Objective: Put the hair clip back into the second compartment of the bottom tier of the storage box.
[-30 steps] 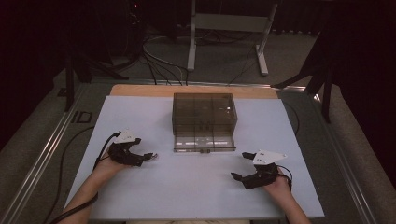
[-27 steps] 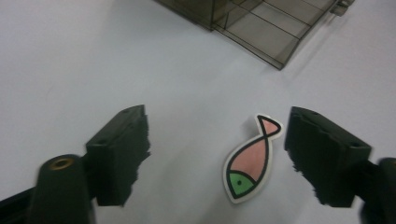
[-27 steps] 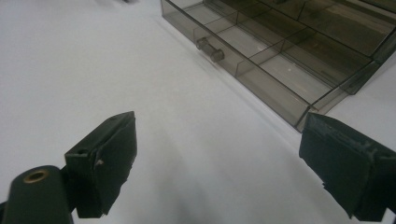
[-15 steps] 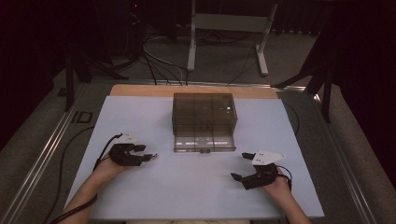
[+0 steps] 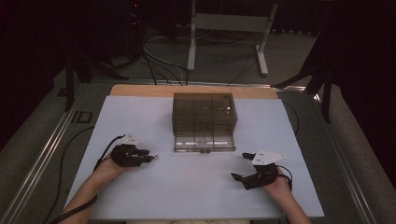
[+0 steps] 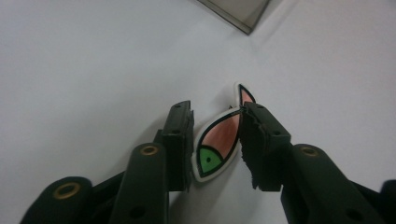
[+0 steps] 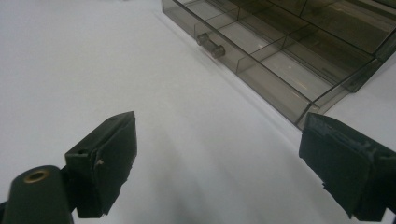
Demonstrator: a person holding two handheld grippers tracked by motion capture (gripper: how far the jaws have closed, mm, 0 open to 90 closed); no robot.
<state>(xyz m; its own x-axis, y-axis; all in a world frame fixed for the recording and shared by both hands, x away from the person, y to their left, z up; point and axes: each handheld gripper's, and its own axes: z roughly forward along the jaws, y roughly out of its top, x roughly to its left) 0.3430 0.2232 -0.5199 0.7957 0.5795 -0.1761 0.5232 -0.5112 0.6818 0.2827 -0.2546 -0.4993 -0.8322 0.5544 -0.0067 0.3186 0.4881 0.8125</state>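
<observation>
A small flat fish-shaped piece (image 6: 223,135), pink with a green head and a white rim, lies on the white table sheet (image 5: 196,186). My left gripper (image 6: 215,154) has just been closing around it, and both pads now touch its edges. In the high view the left gripper (image 5: 148,157) sits left of the smoky clear drawer box (image 5: 204,109). My right gripper (image 5: 239,165) stands open at the front right, with nothing between its jaws (image 7: 224,154). It faces the pulled-out drawer (image 7: 280,60).
The box's bottom drawer (image 5: 203,142) is pulled out toward me, with a small knob (image 7: 211,45) and divided compartments. A corner of the box (image 6: 238,11) lies beyond the left jaws. Cables trail from both grippers. Stands and cables crowd the floor beyond the table.
The left gripper's jaws have drawn together. Both hands have stayed where they were.
</observation>
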